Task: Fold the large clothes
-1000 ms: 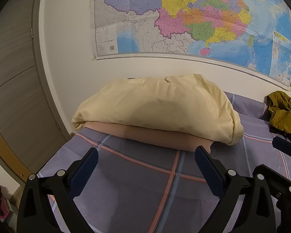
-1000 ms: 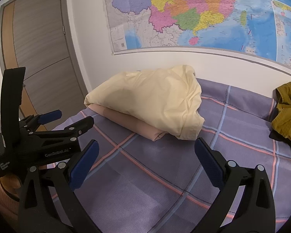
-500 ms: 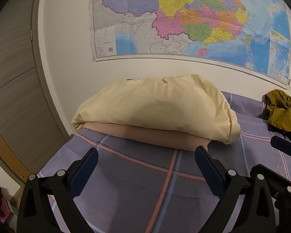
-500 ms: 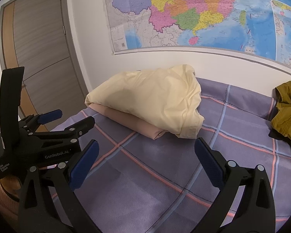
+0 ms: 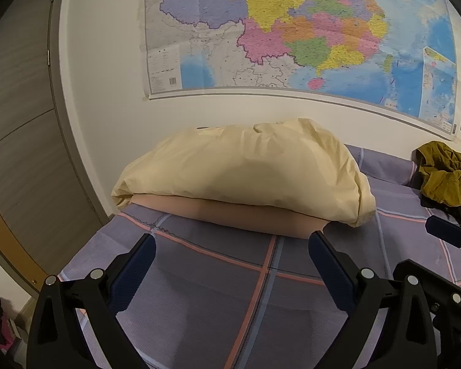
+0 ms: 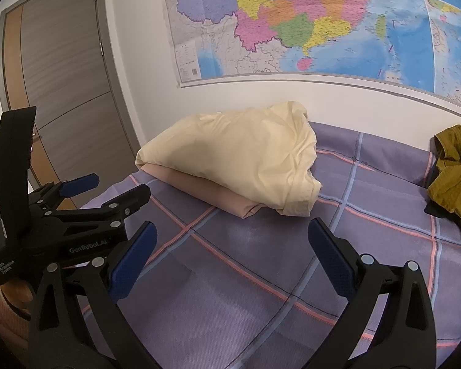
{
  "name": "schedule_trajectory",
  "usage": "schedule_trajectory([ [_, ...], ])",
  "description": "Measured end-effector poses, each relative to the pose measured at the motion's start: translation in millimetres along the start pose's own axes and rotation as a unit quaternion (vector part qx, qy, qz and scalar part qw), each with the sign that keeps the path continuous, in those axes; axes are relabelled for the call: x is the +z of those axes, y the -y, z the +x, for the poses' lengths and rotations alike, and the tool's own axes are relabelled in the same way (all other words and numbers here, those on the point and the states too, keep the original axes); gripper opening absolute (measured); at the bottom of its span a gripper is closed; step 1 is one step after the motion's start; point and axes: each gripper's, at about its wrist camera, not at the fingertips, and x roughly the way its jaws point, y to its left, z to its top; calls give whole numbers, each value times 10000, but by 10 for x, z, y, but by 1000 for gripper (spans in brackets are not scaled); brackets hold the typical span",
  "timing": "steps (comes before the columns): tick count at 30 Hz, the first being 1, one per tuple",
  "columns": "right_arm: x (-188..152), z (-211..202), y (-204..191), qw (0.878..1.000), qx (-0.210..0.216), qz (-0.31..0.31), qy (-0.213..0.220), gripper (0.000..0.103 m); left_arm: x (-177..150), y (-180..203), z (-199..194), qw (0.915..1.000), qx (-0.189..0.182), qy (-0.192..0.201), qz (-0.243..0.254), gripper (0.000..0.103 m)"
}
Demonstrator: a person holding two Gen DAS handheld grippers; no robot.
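Note:
An olive-green garment lies crumpled at the bed's far right, by the wall (image 5: 445, 178) (image 6: 455, 169). My left gripper (image 5: 230, 243) hangs open over the purple checked bedsheet (image 5: 230, 292), holding nothing, a short way before the stacked pillows. My right gripper (image 6: 230, 233) is open too and holds nothing above the same sheet (image 6: 261, 276). The left gripper (image 6: 104, 189) also shows at the left of the right wrist view, its jaws apart. Both grippers are well left of the garment.
A cream pillow (image 5: 242, 169) (image 6: 236, 156) rests on a pinkish one (image 5: 246, 215) (image 6: 212, 193) at the head of the bed. A large wall map (image 5: 292, 30) hangs above. A wooden door (image 6: 61, 77) stands at the left.
The left wrist view has swung slightly, so the pillows and the green garment sit a little further left. The right gripper has hardly moved. Both stay open.

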Motion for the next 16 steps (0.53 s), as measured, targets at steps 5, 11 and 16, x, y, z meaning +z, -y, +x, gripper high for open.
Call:
schedule_trajectory([
  [5,-6,-13,34,10000,-25,51,5,97,-34,78,-23,9998,-49,106,136,96],
  [11,-43,-68,97,9998,-126,141,12,97,-50,160,-14,9996,-248,7,114,96],
  [16,-111,-177,191,9991,-297,284,47,97,-72,285,-12,9986,-498,8,157,96],
])
